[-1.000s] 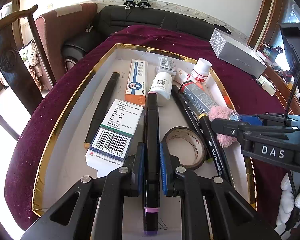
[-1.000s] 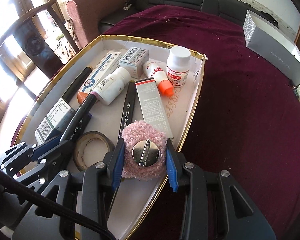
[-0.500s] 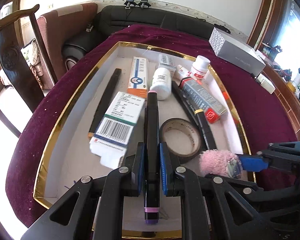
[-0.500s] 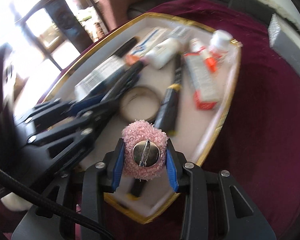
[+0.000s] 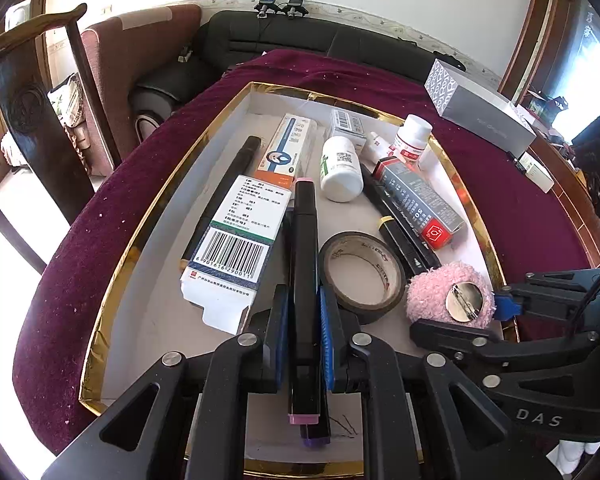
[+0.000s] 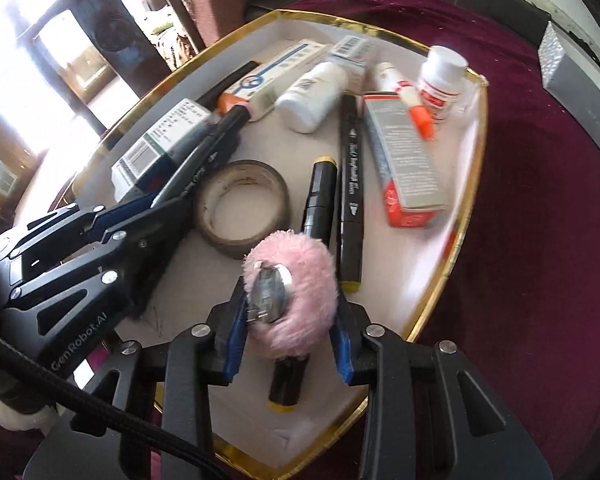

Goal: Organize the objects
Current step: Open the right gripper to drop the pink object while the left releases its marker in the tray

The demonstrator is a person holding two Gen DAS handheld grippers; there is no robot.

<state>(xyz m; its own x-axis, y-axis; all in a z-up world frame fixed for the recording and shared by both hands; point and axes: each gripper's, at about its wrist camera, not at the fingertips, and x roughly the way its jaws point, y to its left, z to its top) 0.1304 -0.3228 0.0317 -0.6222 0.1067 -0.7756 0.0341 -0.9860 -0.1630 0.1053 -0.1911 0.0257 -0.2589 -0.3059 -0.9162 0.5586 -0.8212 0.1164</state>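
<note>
- Low over the gold-rimmed tray [image 5: 112, 276] in the left wrist view, our left gripper [image 5: 303, 332] points toward 12 o'clock, clamped on the black marker [image 5: 304, 264]. Since half a second ago, the pink puff [image 5: 448, 298] has come nearer, now at 3 o'clock beside the tape roll [image 5: 362, 272].
- From the right wrist view, our right gripper [image 6: 286, 332] has loosened; its jaws stand slightly apart around the pink puff, which lies tilted over a yellow-tipped marker [image 6: 318, 200]. Left gripper sits at 9 o'clock.
</note>
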